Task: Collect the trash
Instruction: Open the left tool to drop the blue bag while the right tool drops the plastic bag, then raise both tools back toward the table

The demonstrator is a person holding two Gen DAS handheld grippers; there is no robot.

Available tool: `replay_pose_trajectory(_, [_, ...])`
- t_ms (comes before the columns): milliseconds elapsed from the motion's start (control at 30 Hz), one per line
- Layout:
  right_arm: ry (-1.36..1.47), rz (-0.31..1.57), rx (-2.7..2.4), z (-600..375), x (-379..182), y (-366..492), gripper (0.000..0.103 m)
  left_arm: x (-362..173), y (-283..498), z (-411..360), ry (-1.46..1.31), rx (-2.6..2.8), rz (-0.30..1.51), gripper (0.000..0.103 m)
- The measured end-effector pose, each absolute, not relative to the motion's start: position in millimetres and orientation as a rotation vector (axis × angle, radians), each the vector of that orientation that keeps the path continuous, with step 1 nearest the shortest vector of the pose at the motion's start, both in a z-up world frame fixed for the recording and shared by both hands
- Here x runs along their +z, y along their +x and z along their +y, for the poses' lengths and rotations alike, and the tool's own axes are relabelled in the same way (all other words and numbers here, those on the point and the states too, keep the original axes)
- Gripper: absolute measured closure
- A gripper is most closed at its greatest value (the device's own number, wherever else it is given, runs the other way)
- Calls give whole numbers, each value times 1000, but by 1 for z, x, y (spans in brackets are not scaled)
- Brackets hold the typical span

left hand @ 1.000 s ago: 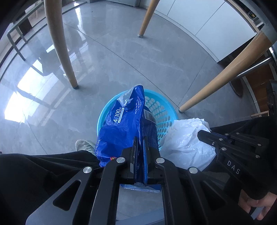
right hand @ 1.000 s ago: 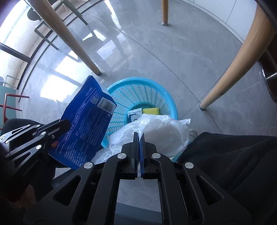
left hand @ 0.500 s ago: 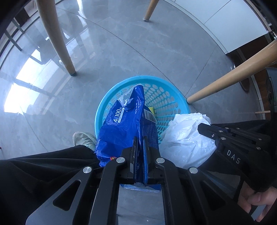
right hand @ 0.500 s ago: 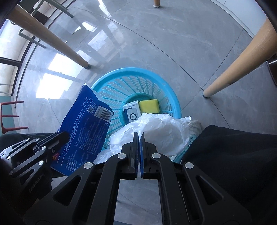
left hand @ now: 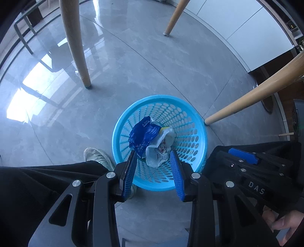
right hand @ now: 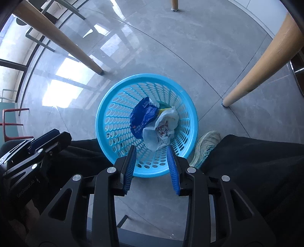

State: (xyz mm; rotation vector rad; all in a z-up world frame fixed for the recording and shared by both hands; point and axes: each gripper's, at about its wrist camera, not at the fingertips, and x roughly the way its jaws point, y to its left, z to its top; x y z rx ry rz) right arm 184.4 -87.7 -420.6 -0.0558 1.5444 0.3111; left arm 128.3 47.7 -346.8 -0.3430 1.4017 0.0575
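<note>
A round blue plastic basket [left hand: 197,121] stands on the grey floor; it also shows in the right wrist view [right hand: 106,106]. Inside lie a crumpled blue snack bag [left hand: 141,135] [right hand: 141,116] and a white plastic bag [left hand: 159,150] [right hand: 163,129], with a yellow item partly hidden under them. My left gripper [left hand: 153,153] is open and empty above the basket's near rim. My right gripper [right hand: 151,149] is open and empty above the same rim. Each gripper's body shows at the edge of the other's view.
Wooden table legs stand around the basket: one at the left [left hand: 76,43], one at the right [left hand: 254,98], one at the back [left hand: 173,18]. The person's black trousers and pale shoes [left hand: 96,154] [right hand: 206,144] flank the basket. White cabinets [left hand: 247,30] line the far wall.
Both grippers have opened. The blue snack bag and the white plastic bag have dropped from them into the basket. Both grippers have risen higher above it.
</note>
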Motion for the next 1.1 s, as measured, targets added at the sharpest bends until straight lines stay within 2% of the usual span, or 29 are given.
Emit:
replay_pose_trajectory(233, [-67,1438,300,-104,-370,158,67,-320,106,53,-370,61,1395,68])
replay_pose_trajectory(333, [-58,1415,317,-110,-350,143,59,-305,94,55,-367,49,1367,67])
replay_pose_trajectory(500, [-49,1370,353,-119,-321,116,56,-285,73,53,-329,47,1318,64])
replay_pose_trajectory(800, [-76,1194,376,-137,-261,79,49,-224,34,49,-252,53,1146,53])
replay_pose_trajectory(1100, [-156,955,443,-136,-189,41,45,-168,12,53,-253,34,995,49])
